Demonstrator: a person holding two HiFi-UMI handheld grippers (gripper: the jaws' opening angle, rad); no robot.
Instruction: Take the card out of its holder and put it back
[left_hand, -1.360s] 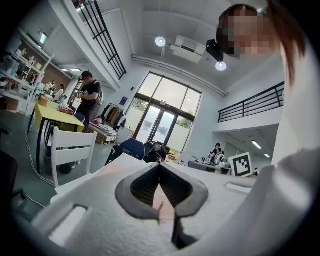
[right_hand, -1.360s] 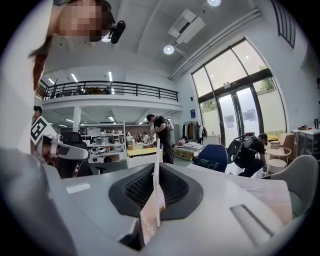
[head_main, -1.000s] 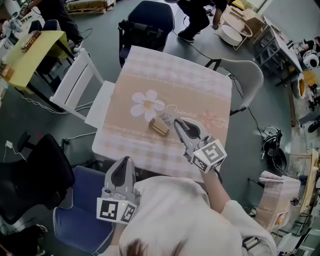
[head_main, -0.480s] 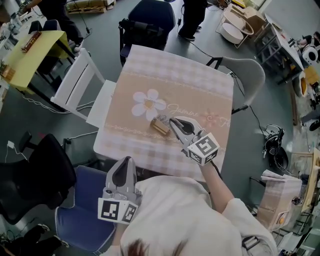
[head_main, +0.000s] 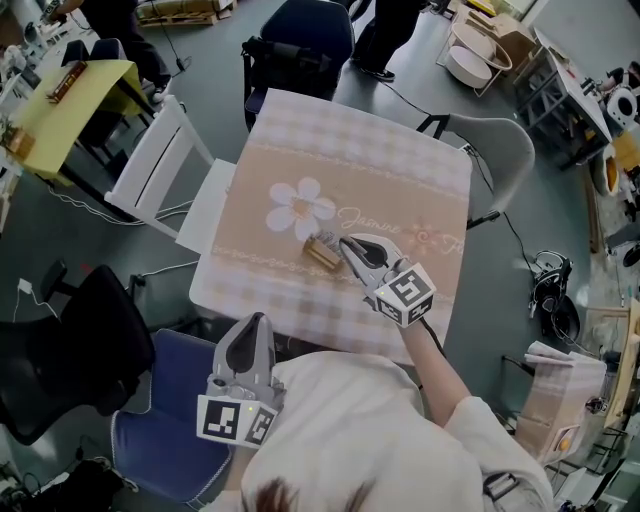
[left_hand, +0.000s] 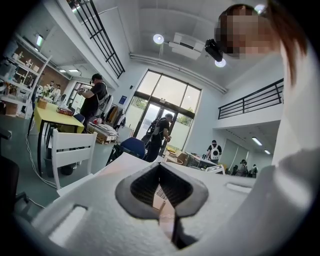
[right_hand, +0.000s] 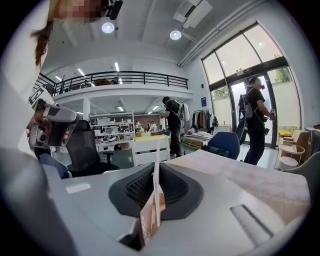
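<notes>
Card, thin and pale, seen edge-on (right_hand: 157, 182): clamped upright in the right tongs, at the holder near the table's middle.

1. Table, square, under a beige checked cloth printed with a white daisy (head_main: 380, 170). Carries the holder; nothing else of the task lies on it.
2. Left tongs, grey two-jaw hand tool with a marker cube (head_main: 252, 325). Held back near the person's body, off the table's near edge and well apart from the holder. Jaws together, nothing between them.
3. Right tongs, same pattern (head_main: 347, 245). Reach over the cloth, tips at the holder's right end. Jaws nearly together, pressed on the card.
4. Holder, small tan wooden block (head_main: 320, 252). Lies just below the daisy, touching or just beside the right tips; which, the head view does not settle.
5. Card, as above. A tan piece shows low between the same jaws, unidentified.

Status: card gripped at the holder. Whether it is leaving or re-entering the slot cannot be told; release remains.
</notes>
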